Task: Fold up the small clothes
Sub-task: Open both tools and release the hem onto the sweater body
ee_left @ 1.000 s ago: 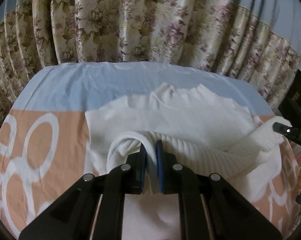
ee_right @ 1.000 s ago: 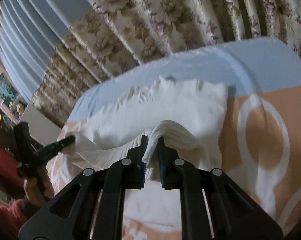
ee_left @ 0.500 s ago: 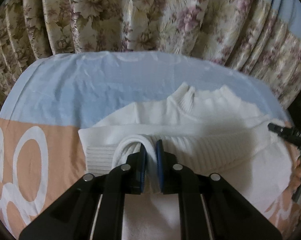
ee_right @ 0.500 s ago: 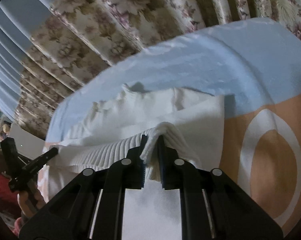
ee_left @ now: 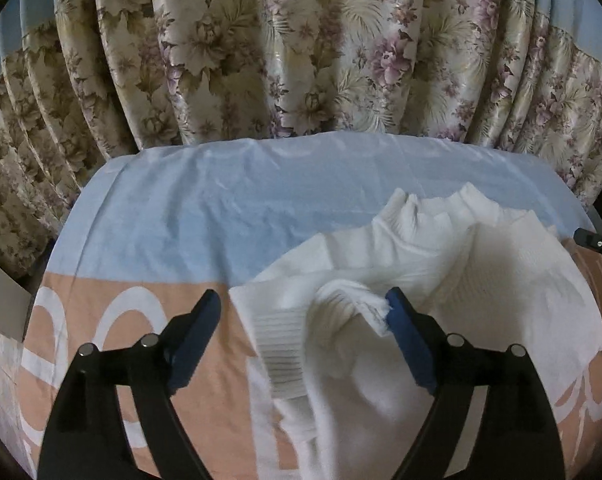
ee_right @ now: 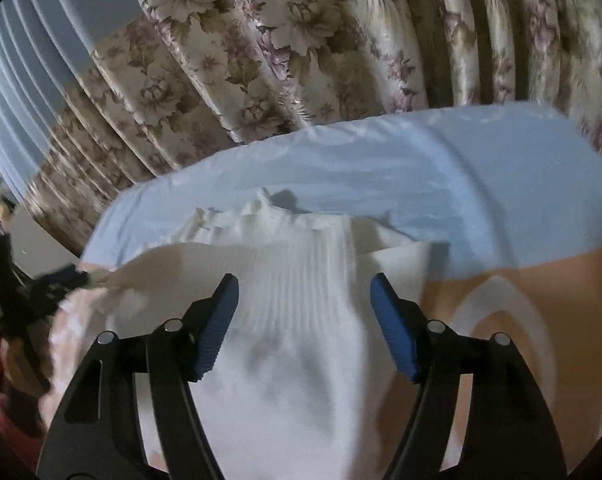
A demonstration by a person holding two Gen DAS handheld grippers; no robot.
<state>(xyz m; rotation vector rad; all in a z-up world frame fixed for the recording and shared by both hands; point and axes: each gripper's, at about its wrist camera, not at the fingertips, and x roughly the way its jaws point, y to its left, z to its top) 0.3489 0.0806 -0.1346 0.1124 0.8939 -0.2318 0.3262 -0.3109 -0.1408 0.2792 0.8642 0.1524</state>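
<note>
A white ribbed sweater (ee_left: 441,280) lies folded on the bed (ee_left: 181,216), its neck toward the flowered curtain (ee_left: 301,48), long axis running away from it. Both the left claw (ee_left: 303,314) and right claw (ee_right: 303,300) gape wide over its bunched near fold, gripping nothing.

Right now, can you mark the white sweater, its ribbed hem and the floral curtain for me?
white sweater (ee_right: 285,380): right wrist view, on the plain knit body.
ribbed hem (ee_left: 279,344): left wrist view, on the ribbed band, left edge.
floral curtain (ee_left: 301,60): left wrist view, on a middle pleat.
</note>
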